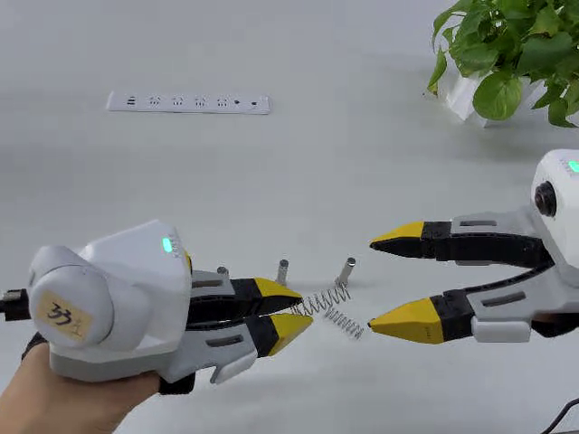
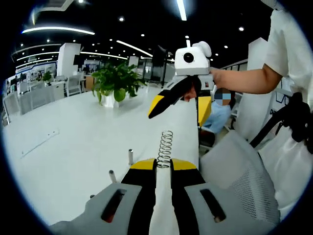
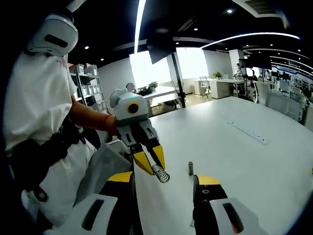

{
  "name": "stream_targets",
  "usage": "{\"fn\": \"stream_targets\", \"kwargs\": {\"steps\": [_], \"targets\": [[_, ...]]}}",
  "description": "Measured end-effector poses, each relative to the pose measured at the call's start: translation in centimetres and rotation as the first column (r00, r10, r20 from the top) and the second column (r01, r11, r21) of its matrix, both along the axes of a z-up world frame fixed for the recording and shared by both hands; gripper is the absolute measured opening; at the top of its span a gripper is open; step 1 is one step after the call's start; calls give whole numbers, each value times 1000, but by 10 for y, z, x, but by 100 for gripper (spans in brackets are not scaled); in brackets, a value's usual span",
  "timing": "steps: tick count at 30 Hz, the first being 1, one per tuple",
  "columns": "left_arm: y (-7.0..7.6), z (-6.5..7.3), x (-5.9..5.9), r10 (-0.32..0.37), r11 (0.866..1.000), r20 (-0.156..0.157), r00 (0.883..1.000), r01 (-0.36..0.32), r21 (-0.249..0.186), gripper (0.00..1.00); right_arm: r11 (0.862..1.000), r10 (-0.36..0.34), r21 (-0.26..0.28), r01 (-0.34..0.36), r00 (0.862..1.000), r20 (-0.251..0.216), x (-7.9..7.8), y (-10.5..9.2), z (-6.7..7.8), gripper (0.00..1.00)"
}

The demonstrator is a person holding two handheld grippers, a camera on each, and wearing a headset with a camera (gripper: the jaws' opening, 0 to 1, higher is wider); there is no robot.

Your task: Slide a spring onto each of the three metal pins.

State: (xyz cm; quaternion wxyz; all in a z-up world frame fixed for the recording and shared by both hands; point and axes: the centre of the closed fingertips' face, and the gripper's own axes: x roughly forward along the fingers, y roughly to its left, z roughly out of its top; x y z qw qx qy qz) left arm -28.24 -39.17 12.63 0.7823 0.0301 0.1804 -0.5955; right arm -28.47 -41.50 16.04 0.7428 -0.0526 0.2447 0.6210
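Three short metal pins stand on the white table (image 1: pixel 362 154): the left pin (image 1: pixel 223 271), the middle pin (image 1: pixel 282 270) and the right pin (image 1: pixel 346 268). My left gripper (image 1: pixel 303 307) is shut on one end of a spring (image 1: pixel 324 300), which sticks out toward the right pin. From the left gripper view the spring (image 2: pixel 165 146) points straight ahead from the yellow tips. A second spring (image 1: pixel 346 323) lies on the table just below it. My right gripper (image 1: pixel 372 284) is open to the right of both springs, holding nothing.
A white power strip (image 1: pixel 188 102) lies at the far left of the table. A potted plant (image 1: pixel 511 50) stands at the back right. A mesh chair (image 2: pixel 239 176) and the person's body sit behind the table's near edge.
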Motion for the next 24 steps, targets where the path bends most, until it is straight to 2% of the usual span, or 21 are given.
{"fn": "stream_targets", "kwargs": {"steps": [3, 6, 10, 17, 24], "targets": [[0, 7, -2, -8, 1000, 5, 1000, 9, -24, 7, 999, 37, 13, -37, 999, -16, 1, 5, 2, 40], [0, 14, -4, -12, 999, 4, 1000, 12, -52, 7, 997, 73, 2, -73, 997, -23, -1, 11, 1, 34], [0, 20, -7, -18, 998, 11, 1000, 19, -65, 7, 993, 121, -12, -121, 992, -30, -7, 19, 1, 28], [-1, 27, -10, -26, 995, 14, 1000, 28, -96, 7, 984, 175, -21, -176, 984, -38, -13, 29, 2, 22], [0, 32, -11, -24, 992, 13, 1000, 25, -121, 7, 979, 203, -24, -204, 978, -51, -14, 31, 2, 14]]}}
